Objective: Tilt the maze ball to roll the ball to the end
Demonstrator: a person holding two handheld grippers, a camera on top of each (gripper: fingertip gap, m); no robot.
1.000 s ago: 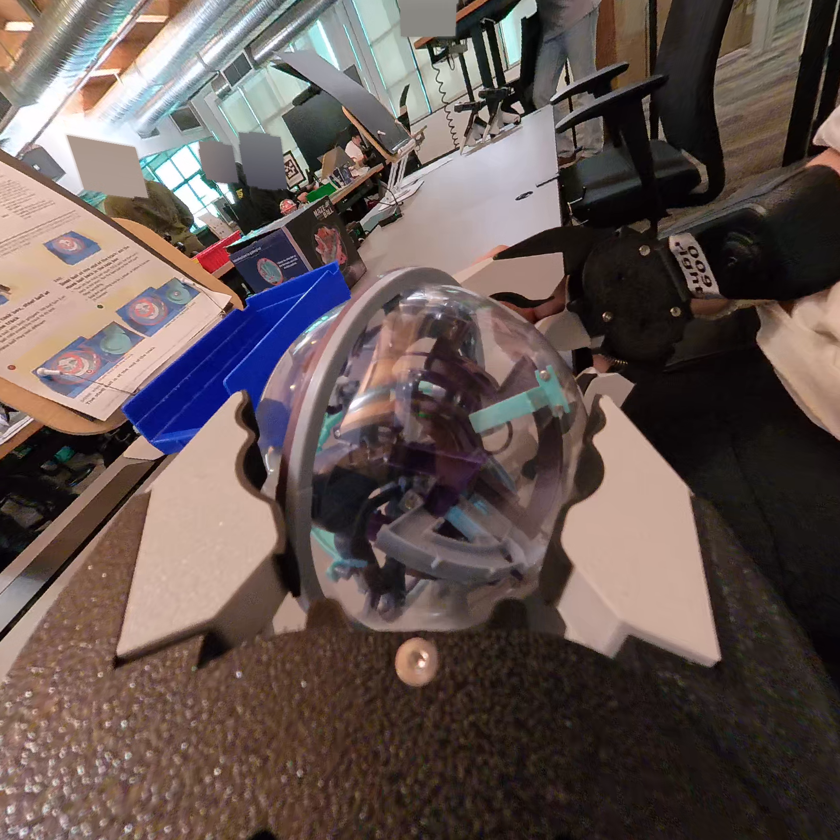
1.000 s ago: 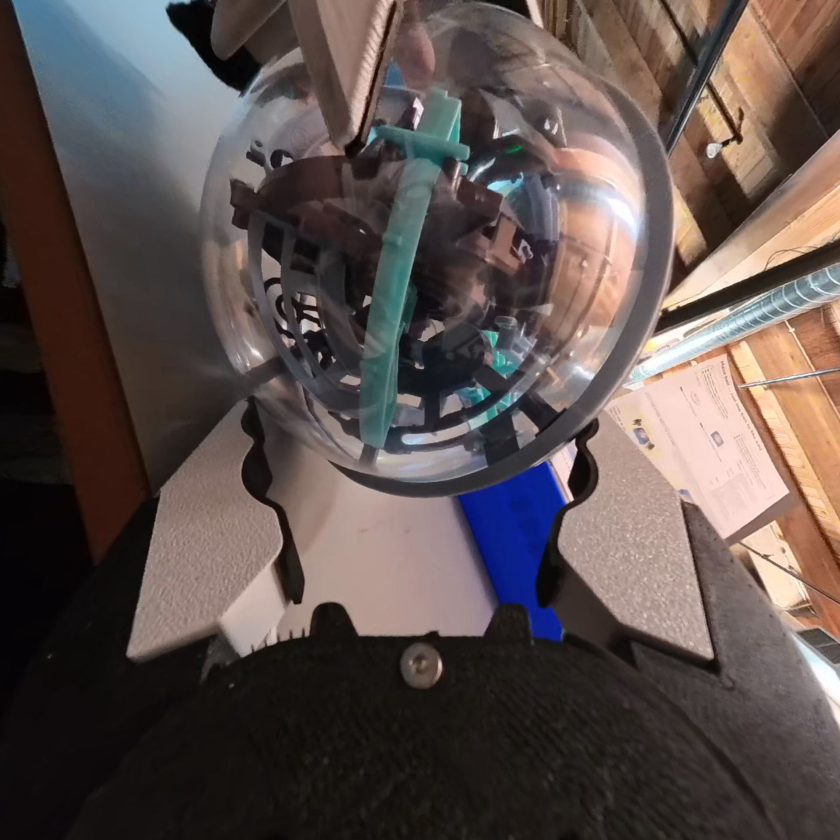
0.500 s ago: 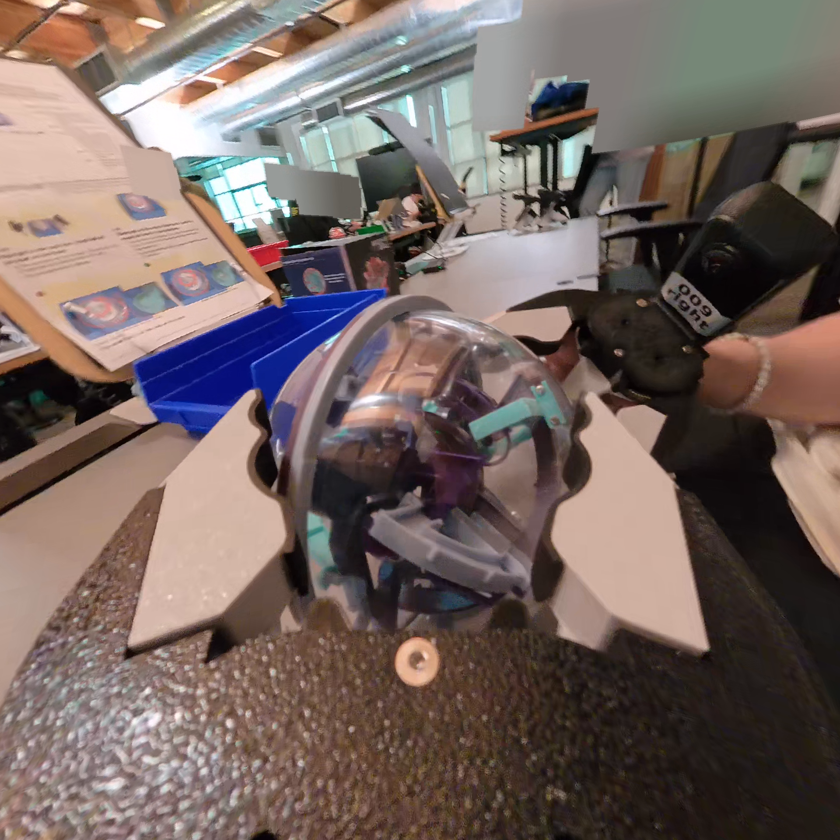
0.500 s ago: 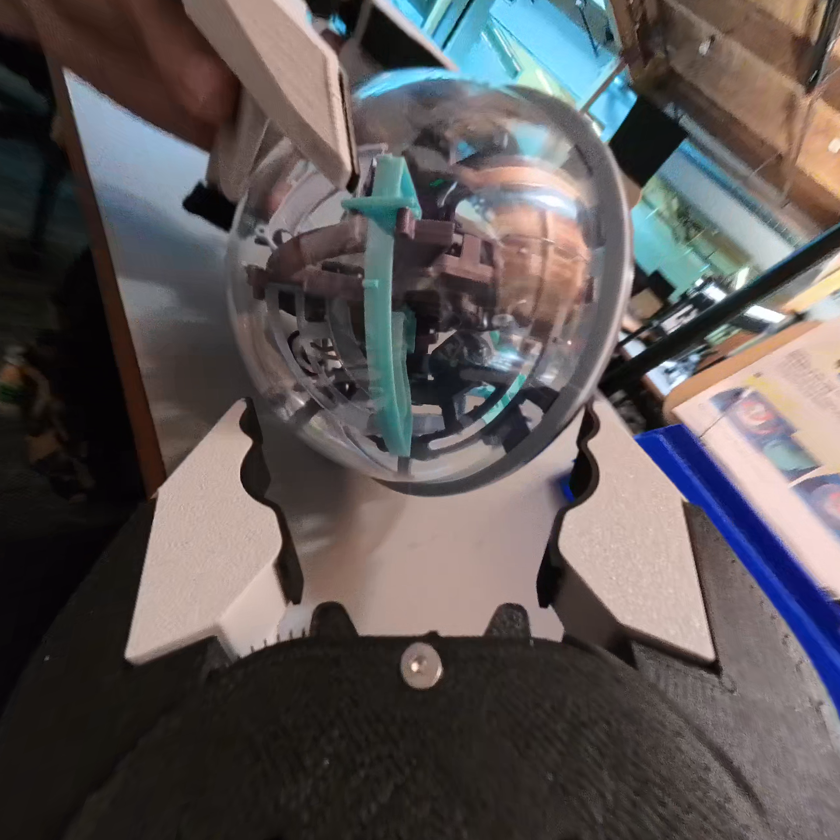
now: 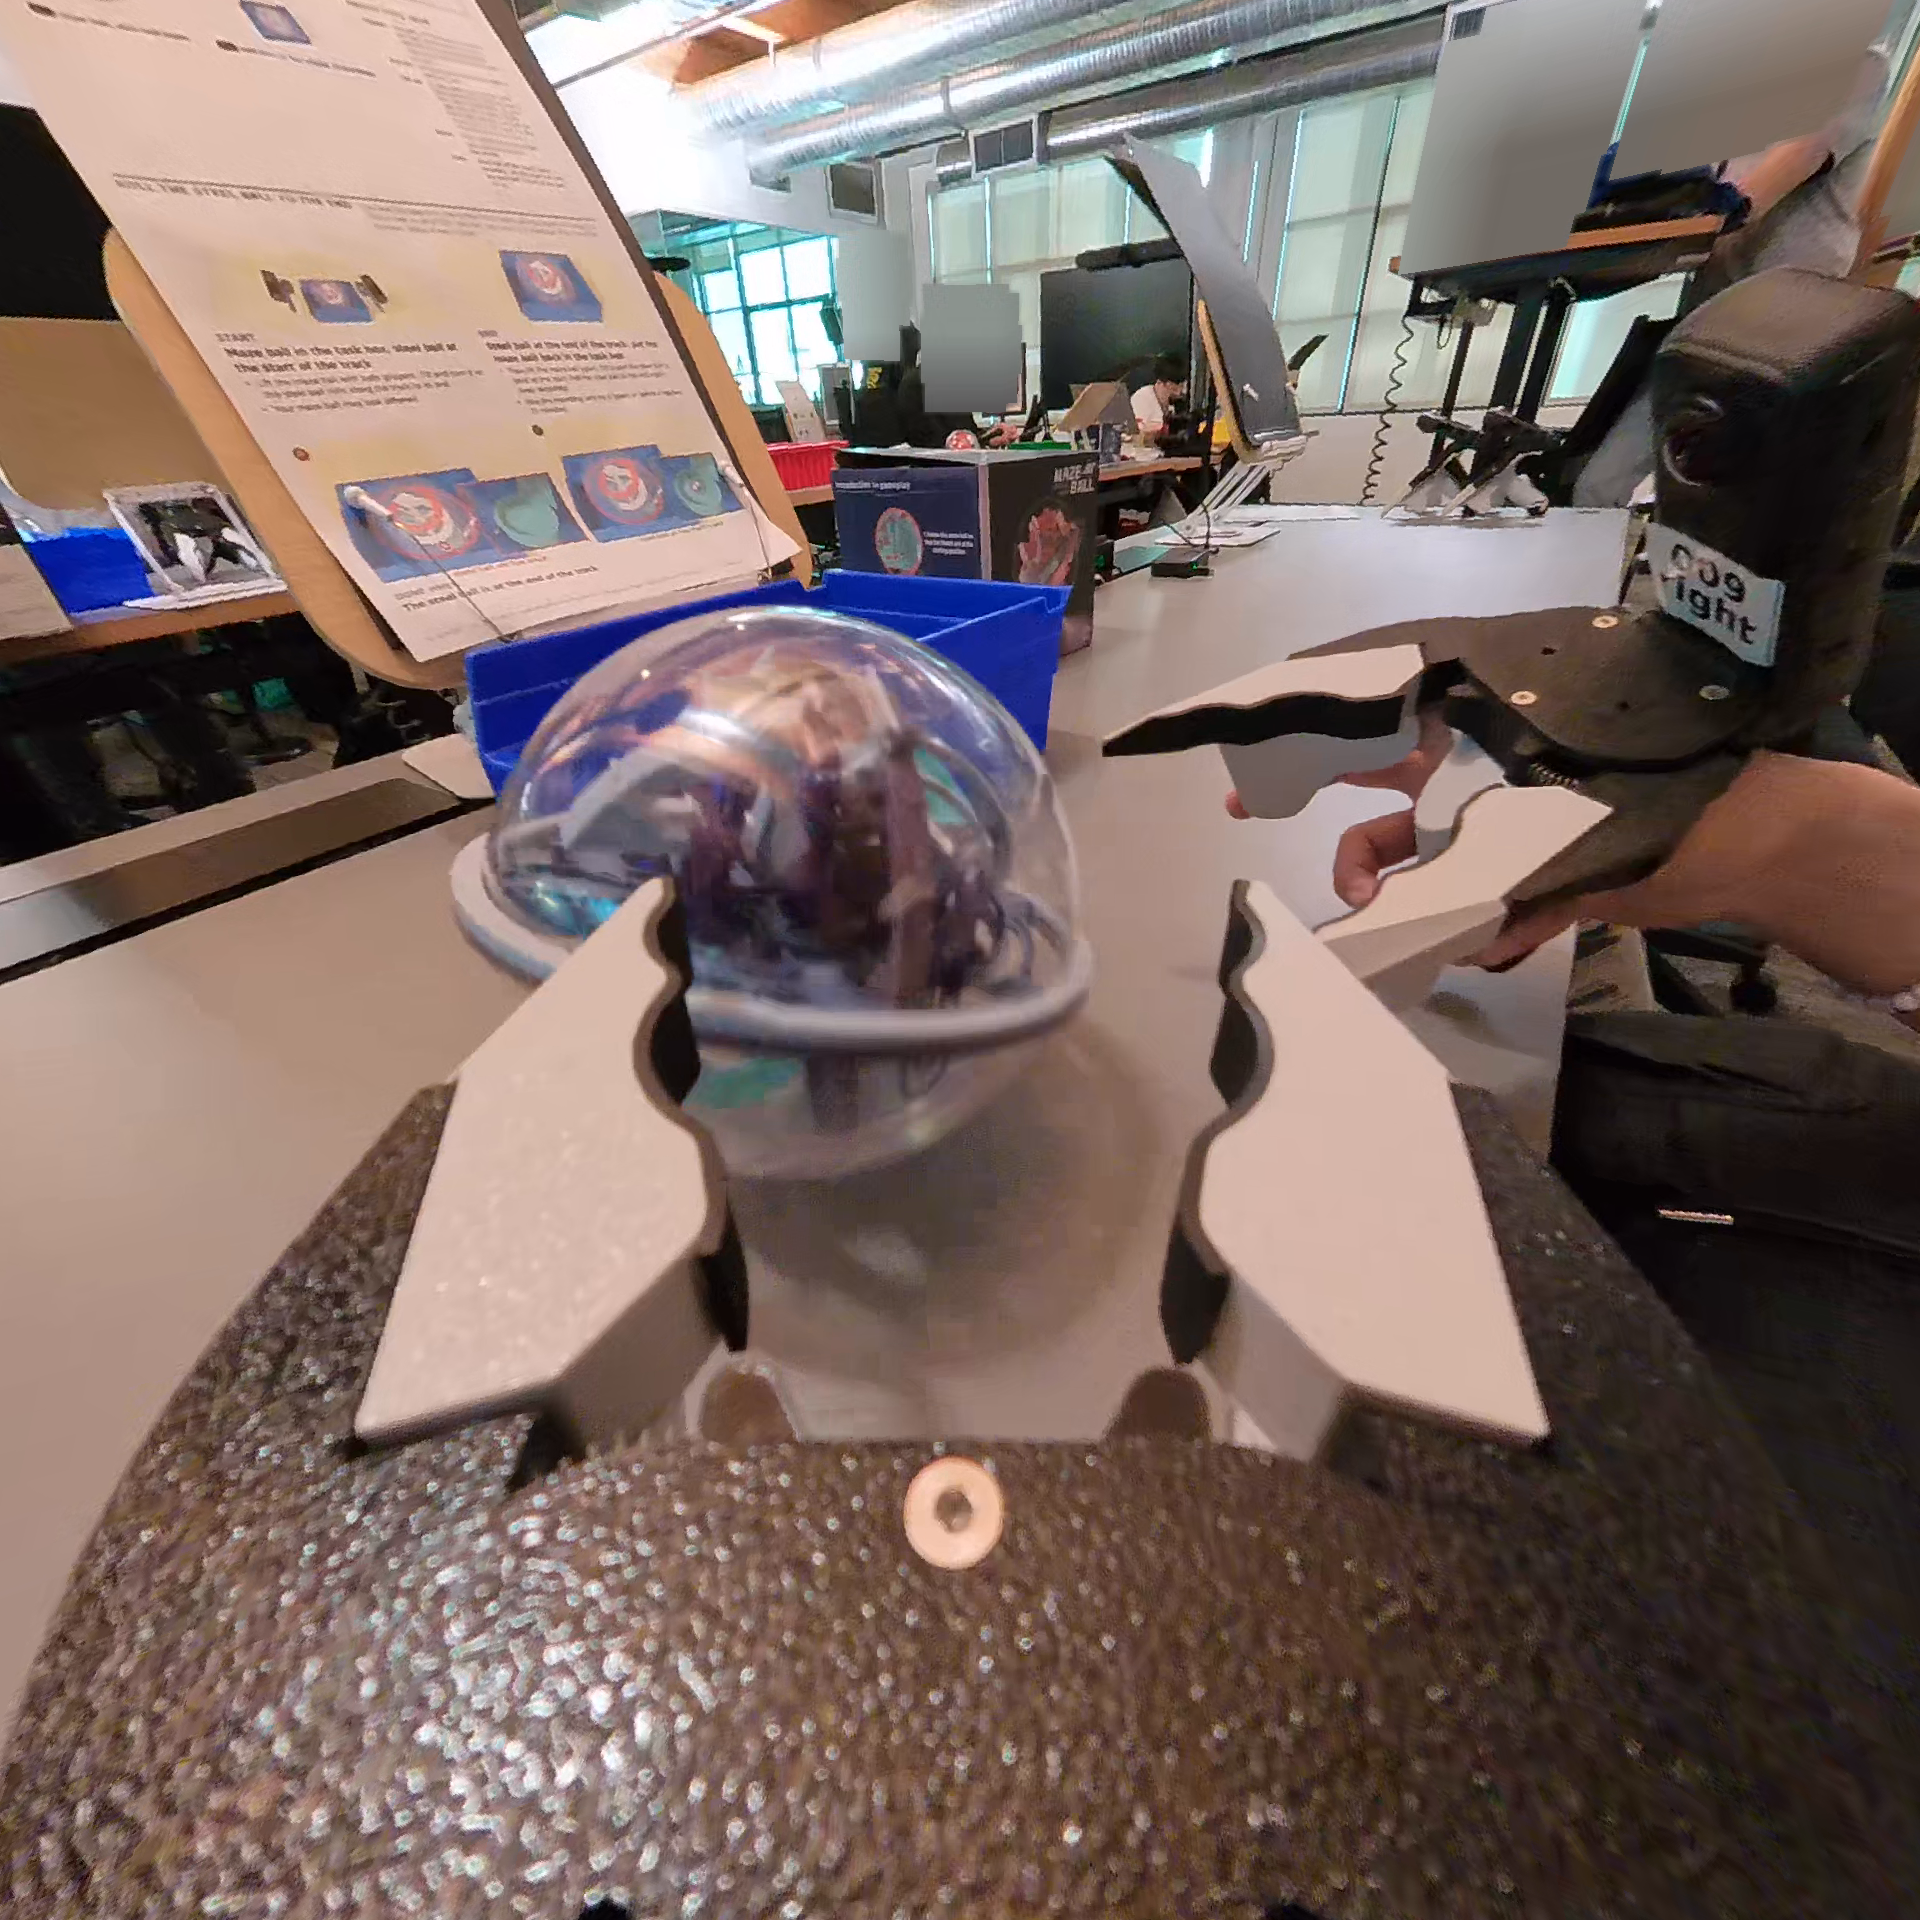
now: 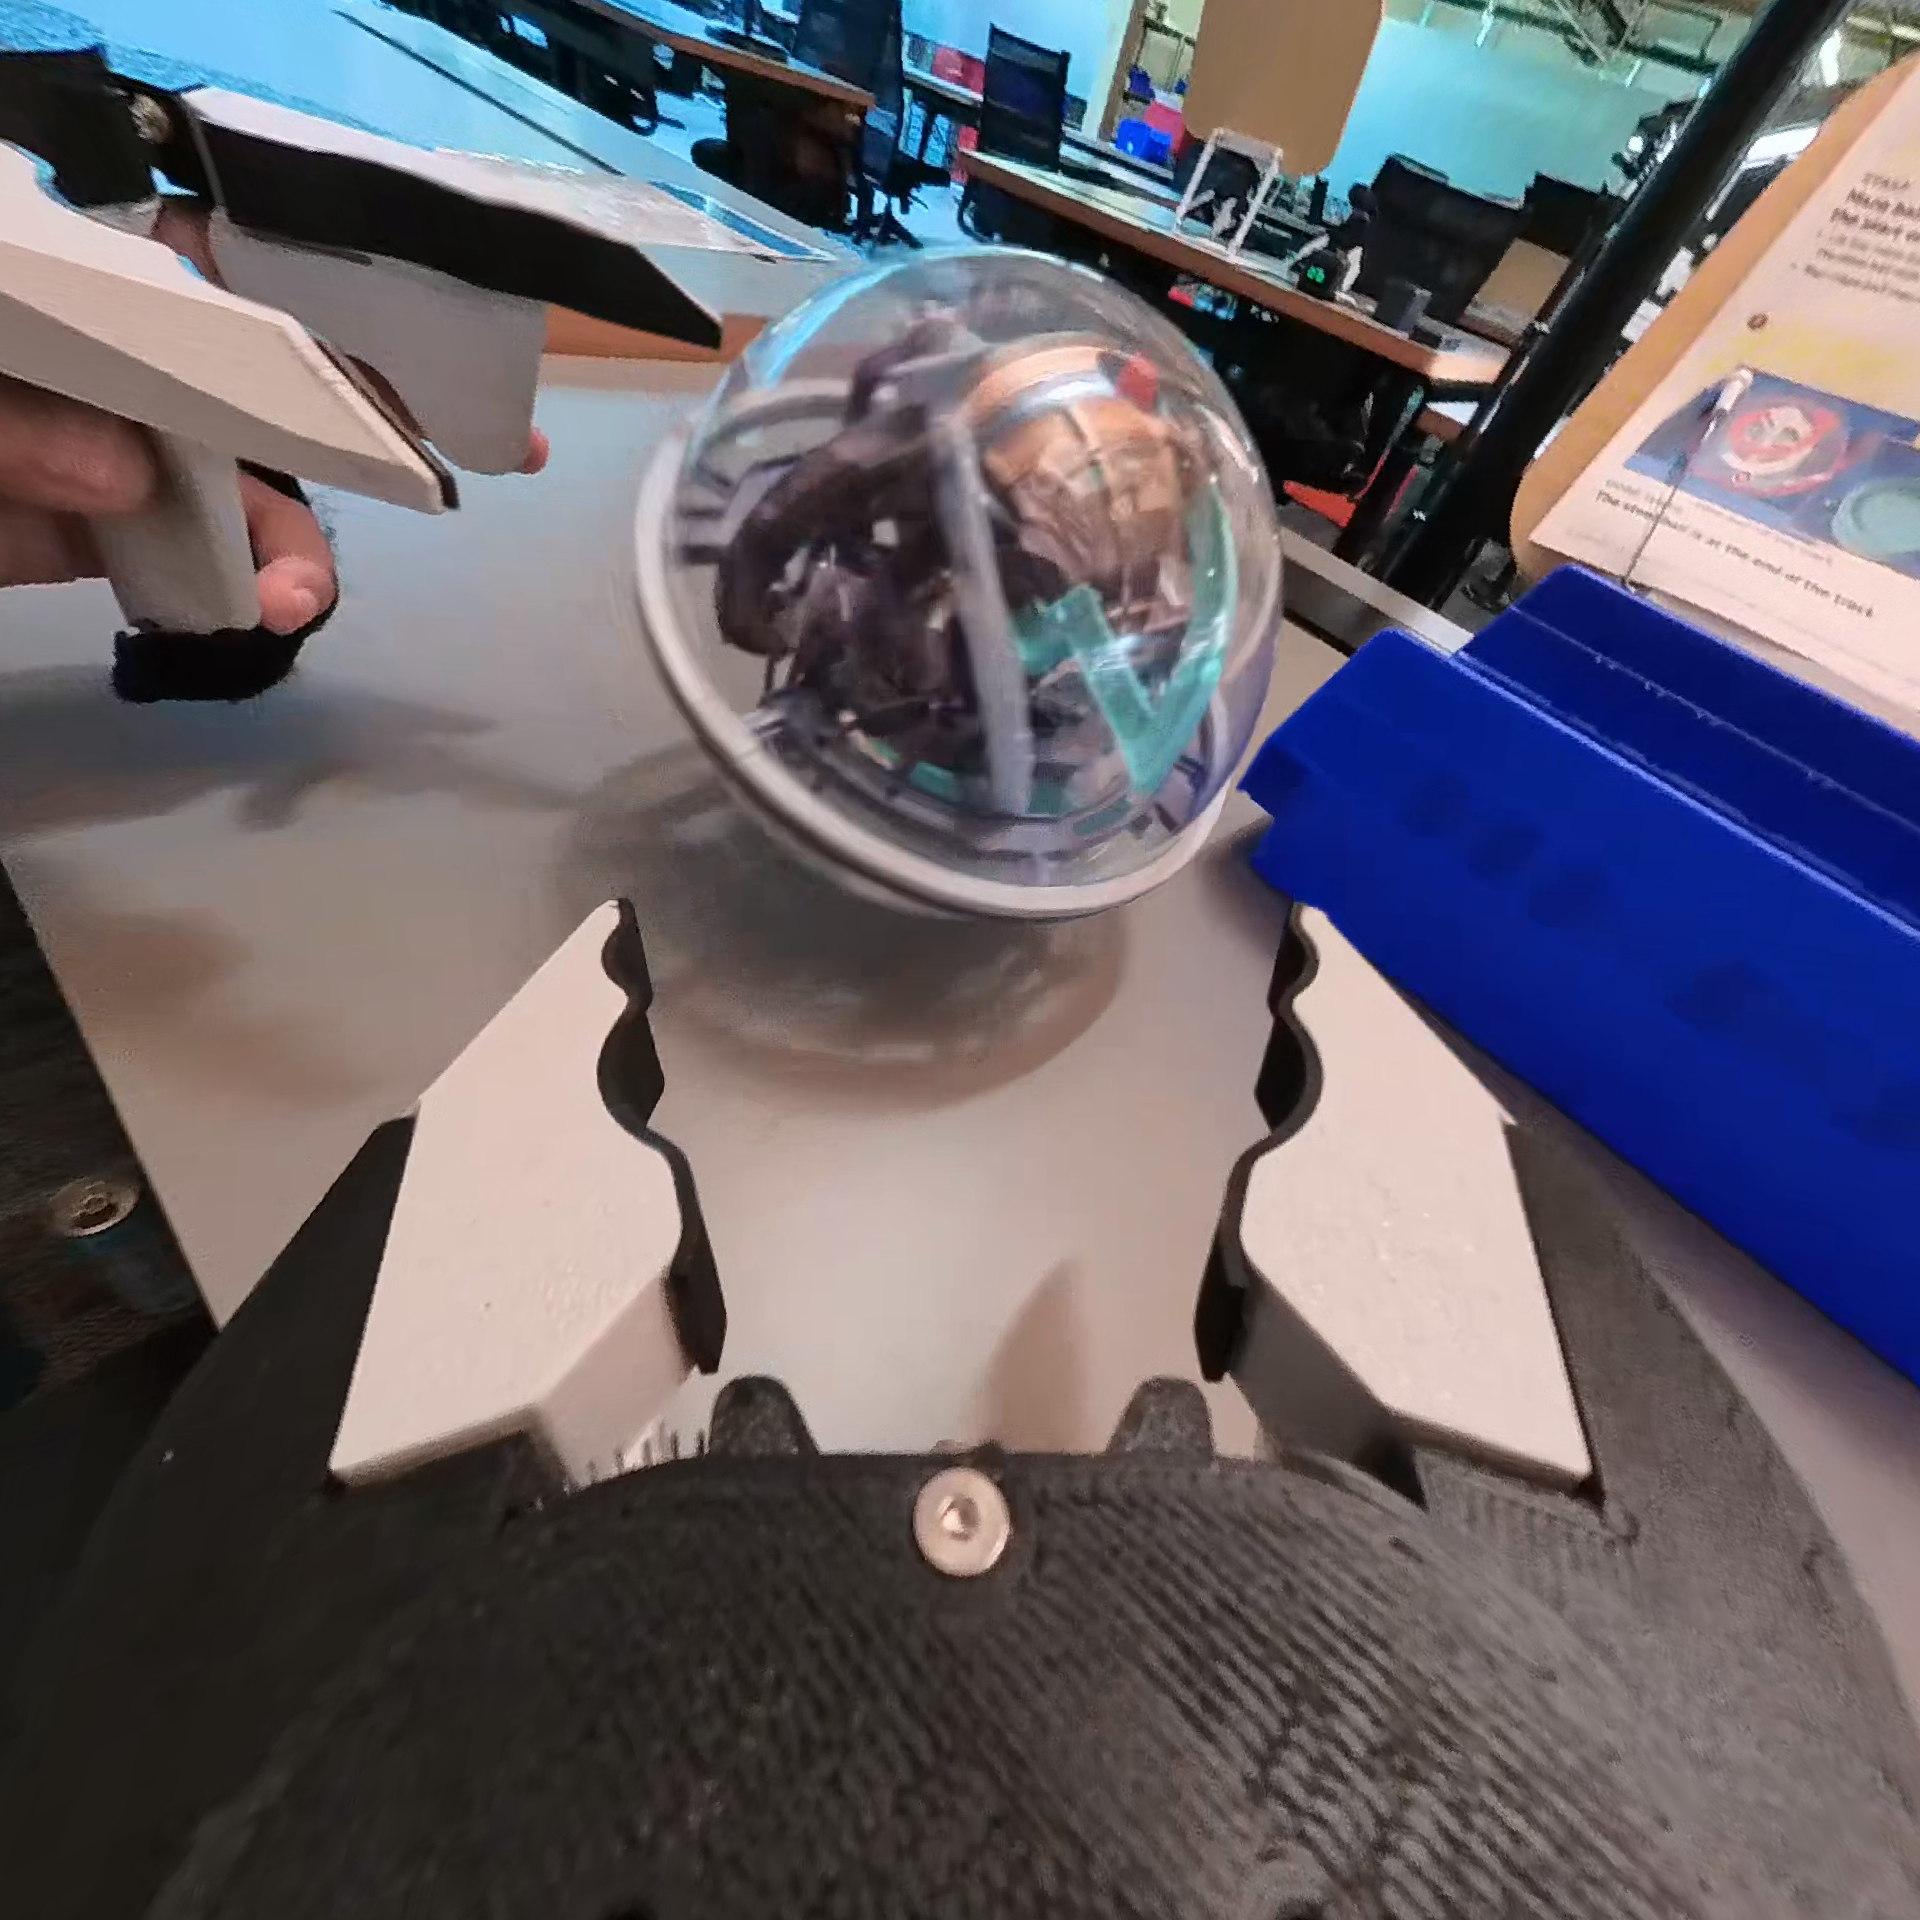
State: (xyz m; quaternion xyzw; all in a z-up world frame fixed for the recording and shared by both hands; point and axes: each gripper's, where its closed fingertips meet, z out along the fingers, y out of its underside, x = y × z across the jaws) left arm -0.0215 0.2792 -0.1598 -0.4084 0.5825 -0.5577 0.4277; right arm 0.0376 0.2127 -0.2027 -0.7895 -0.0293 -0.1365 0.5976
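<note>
The maze ball point(image 5: 790, 883) — a clear sphere with a grey equatorial ring and a tangle of purple, grey and teal track inside — sits on the grey worktop point(image 5: 208, 1091), just beside the blue bin point(image 6: 1621, 914); whether it touches the bin cannot be told. Neither tool holds it. The left tool point(image 5: 951, 1049) stands open: its left finger point(image 5: 582, 1122) overlaps the sphere's edge in the left wrist view, while the right finger is clearly apart from it, so no pad pressure is evident. The right wrist view places that same tool up and to one side of the sphere, with a clear gap between tips and shell. The right tool point(image 6: 956, 1081) is likewise open, its two fingers framing bare worktop with the sphere ahead of the tips and nothing between them. The sphere rests tilted, its ring running obliquely rather than level — a round shell on a flat surface has no stable seat and will settle or roll freely, and its outline is slightly smeared in both views. The steel ball inside cannot be made out among the tracks, so progress along the maze cannot be judged. An instruction sheet point(image 5: 436, 343) on a board stands behind the bin, facing the operator for reference. As a judgement: tilting the maze calls for a two-sided hold first, each tool closing on opposite sides of the shell.
</note>
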